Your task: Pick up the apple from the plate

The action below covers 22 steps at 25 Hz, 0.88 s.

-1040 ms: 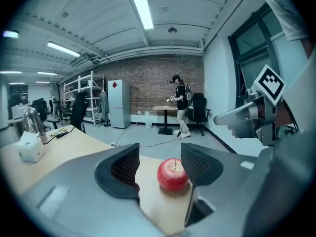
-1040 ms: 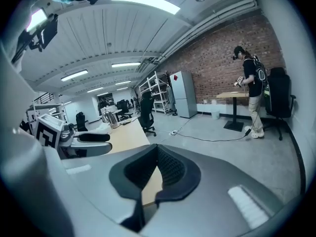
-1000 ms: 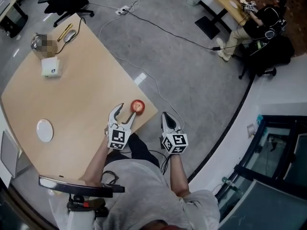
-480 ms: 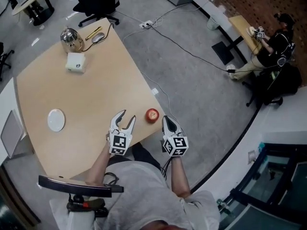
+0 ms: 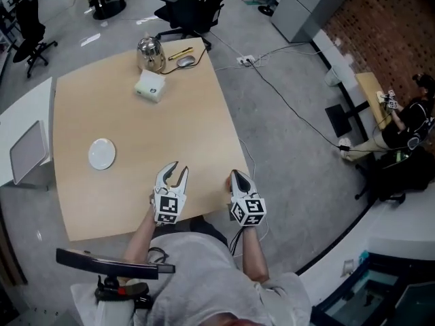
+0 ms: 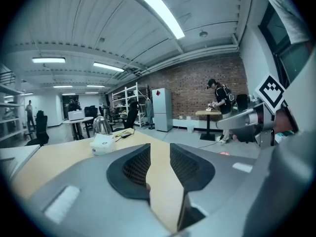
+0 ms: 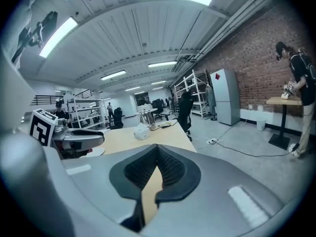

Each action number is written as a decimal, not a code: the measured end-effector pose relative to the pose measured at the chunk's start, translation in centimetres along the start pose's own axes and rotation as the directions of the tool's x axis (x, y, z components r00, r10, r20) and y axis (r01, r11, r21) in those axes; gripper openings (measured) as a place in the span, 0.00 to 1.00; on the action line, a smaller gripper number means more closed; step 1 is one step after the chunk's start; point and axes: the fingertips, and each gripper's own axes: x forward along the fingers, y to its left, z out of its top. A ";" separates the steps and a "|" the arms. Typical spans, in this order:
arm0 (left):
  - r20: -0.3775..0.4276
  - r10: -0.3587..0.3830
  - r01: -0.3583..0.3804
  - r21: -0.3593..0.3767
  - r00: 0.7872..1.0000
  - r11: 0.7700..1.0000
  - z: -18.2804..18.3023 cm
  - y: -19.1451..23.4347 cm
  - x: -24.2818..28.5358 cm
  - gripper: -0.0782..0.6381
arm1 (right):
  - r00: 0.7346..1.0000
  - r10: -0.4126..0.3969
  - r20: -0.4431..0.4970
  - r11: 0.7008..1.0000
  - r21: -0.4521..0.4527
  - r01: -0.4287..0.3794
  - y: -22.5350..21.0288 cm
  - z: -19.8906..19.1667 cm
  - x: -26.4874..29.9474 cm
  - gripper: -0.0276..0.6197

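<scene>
Grey office floor with trailing cables surrounds the pale worktop, where a white plate sits bare near the left side and a kettle and a tissue box stand at the far end. A second ago the apple lay at the near right corner, well away from that plate, just beside the widely spread left fingers. Now I cannot find it in any view, and the right gripper covers that corner, so it may simply be hidden there. The left gripper hangs over the near edge; its fingers have just been closing and stand a narrow gap apart with only bare worktop between them. The right fingers meet at their tips, holding nothing. Neither gripper has the apple, so I judge the pick-up is not yet made.
</scene>
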 end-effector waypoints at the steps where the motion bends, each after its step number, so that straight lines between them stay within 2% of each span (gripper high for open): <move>1: 0.002 0.027 -0.027 -0.005 1.000 1.000 -0.1 1.0 -0.5 0.31 | 1.000 0.023 -0.002 1.000 -0.012 -0.023 0.8 0.2 0.7 0.05; 7: 0.006 0.157 -0.156 -0.038 0.988 0.987 -1.0 5.4 -3.8 0.28 | 0.991 0.136 -0.012 0.989 -0.059 -0.136 5.5 0.8 3.8 0.05; 13: 0.000 0.245 -0.244 -0.062 0.970 0.968 -1.4 8.5 -6.9 0.26 | 0.976 0.216 -0.034 0.972 -0.089 -0.218 9.5 1.4 5.6 0.05; 16: -0.004 0.287 -0.287 -0.073 0.958 0.955 -0.8 10.3 -8.8 0.25 | 0.967 0.251 -0.045 0.962 -0.100 -0.255 11.7 2.3 6.3 0.05; 22: -0.006 0.378 -0.377 -0.087 0.926 0.922 -2.0 13.2 -11.2 0.22 | 0.943 0.329 -0.061 0.935 -0.123 -0.334 15.1 1.7 8.5 0.05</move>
